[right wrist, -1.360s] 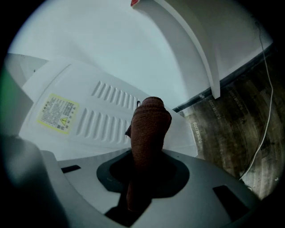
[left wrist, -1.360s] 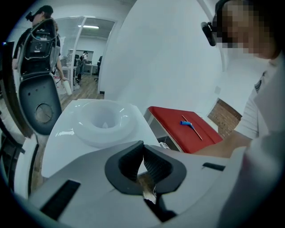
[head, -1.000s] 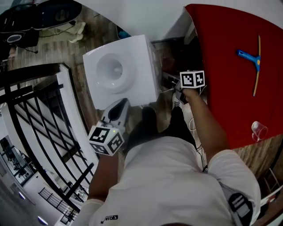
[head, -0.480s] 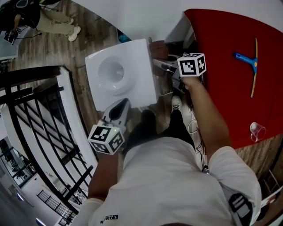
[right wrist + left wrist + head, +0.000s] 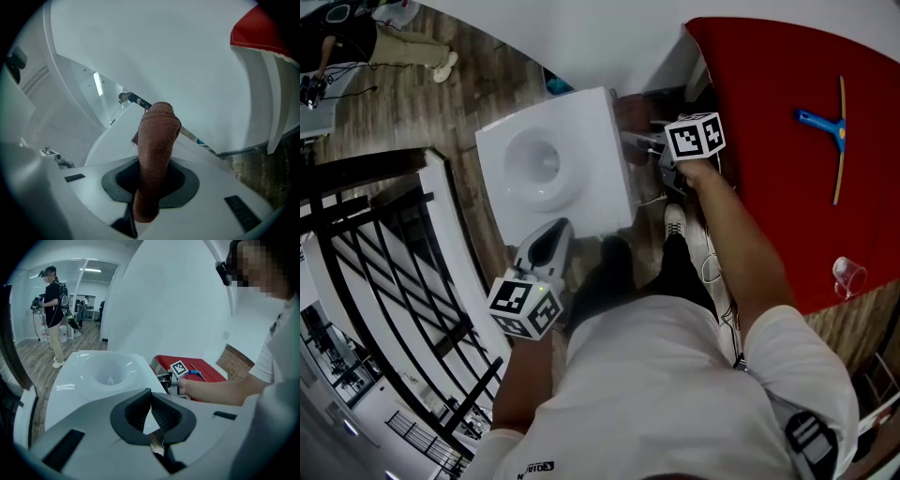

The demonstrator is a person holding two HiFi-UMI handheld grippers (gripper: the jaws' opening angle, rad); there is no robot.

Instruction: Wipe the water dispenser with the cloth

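Two grippers were held at the dispenser [image 5: 581, 122]. The right gripper [image 5: 152, 164] was clamped on a brown cloth [image 5: 157, 126] — the cloth stood up between its jaws, close to the dispenser's right side, next to the red table [image 5: 769, 112]. The left gripper [image 5: 150, 397] was held just off the dispenser's near edge, jaws pressed together at the tips — nothing was gripped between them.
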